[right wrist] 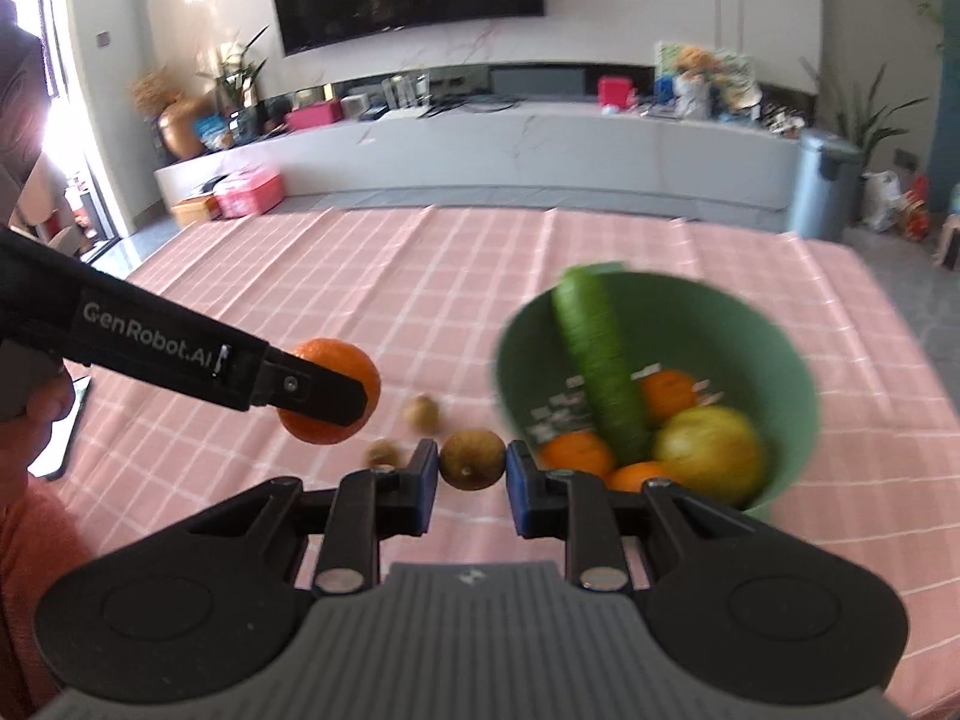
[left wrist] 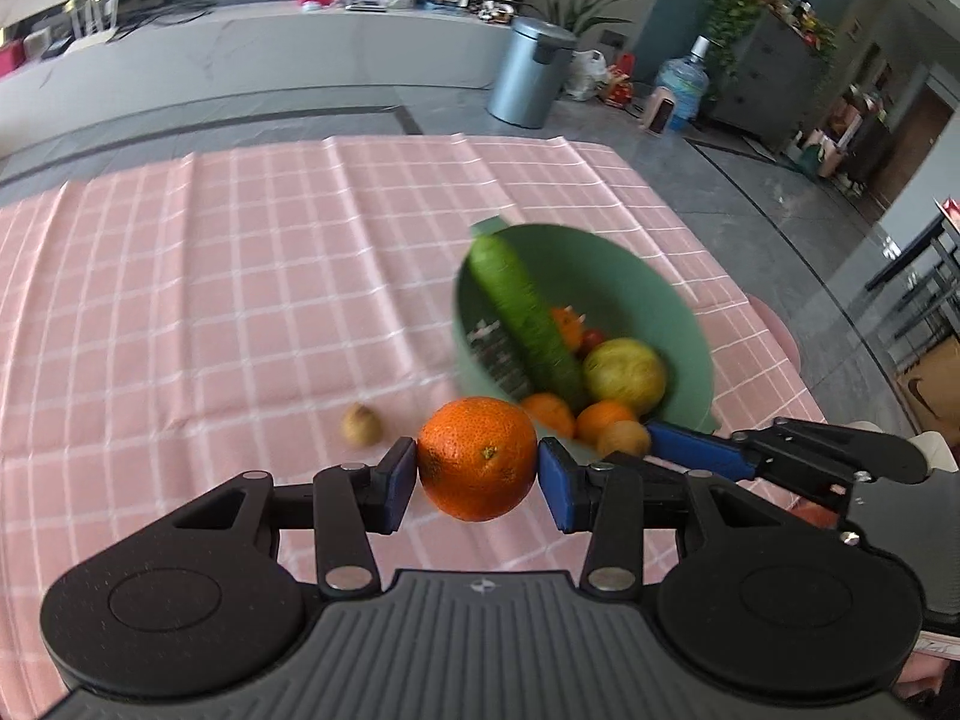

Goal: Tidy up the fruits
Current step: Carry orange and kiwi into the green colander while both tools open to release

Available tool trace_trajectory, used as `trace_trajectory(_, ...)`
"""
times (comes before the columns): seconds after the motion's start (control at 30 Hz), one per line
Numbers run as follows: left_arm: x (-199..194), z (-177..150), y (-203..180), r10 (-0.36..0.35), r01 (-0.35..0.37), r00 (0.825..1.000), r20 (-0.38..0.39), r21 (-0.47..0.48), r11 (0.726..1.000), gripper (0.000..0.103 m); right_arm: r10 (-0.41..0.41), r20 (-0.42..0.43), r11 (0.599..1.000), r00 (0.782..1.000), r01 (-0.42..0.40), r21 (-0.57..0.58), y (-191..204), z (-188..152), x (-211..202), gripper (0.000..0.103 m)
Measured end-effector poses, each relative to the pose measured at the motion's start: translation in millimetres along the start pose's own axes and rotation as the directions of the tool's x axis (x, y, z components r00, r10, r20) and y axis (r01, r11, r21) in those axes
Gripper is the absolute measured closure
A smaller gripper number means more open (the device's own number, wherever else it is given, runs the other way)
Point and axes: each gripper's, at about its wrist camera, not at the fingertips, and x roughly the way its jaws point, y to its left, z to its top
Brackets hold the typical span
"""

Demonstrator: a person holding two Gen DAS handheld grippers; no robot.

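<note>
My left gripper point(left wrist: 477, 471) is shut on an orange point(left wrist: 477, 457) and holds it above the pink checked cloth, just left of the green bowl point(left wrist: 630, 276). It also shows in the right wrist view point(right wrist: 330, 391). My right gripper point(right wrist: 471, 468) is shut on a small brown fruit point(right wrist: 472, 459), close to the bowl point(right wrist: 750, 324); the fruit also shows in the left wrist view point(left wrist: 624, 438). The bowl holds a cucumber point(right wrist: 600, 366), several oranges point(right wrist: 576, 456) and a yellow-green apple point(right wrist: 711, 450).
Small brown fruits lie on the cloth: one point(left wrist: 362, 425) left of my orange, and two in the right wrist view point(right wrist: 423, 413) point(right wrist: 382, 454). The tablecloth point(left wrist: 210, 276) spreads far to the left and back. A grey bin point(left wrist: 531, 72) stands on the floor beyond.
</note>
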Motion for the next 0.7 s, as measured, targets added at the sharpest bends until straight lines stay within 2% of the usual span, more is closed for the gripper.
trace_trajectory(0.33, 54, 26, -33, 0.037, -0.030, 0.997, -0.063, 0.114, 0.993, 0.053, -0.099, 0.014, 0.995, 0.995, 0.100, -0.012, -51, 14, 6, 0.083)
trace_trajectory(0.53, 75, 33, -42, 0.068, -0.051, 0.994, -0.089, 0.179, 0.983, 0.053, -0.105, -0.006, 0.993, 0.994, 0.105, -0.051, -69, 20, 27, 0.083)
trace_trajectory(0.7, 85, 35, -48, 0.117, -0.093, 0.990, -0.077, 0.256, 0.962, 0.054, -0.101, -0.041, 0.992, 0.994, 0.098, -0.084, -77, 25, 54, 0.083)
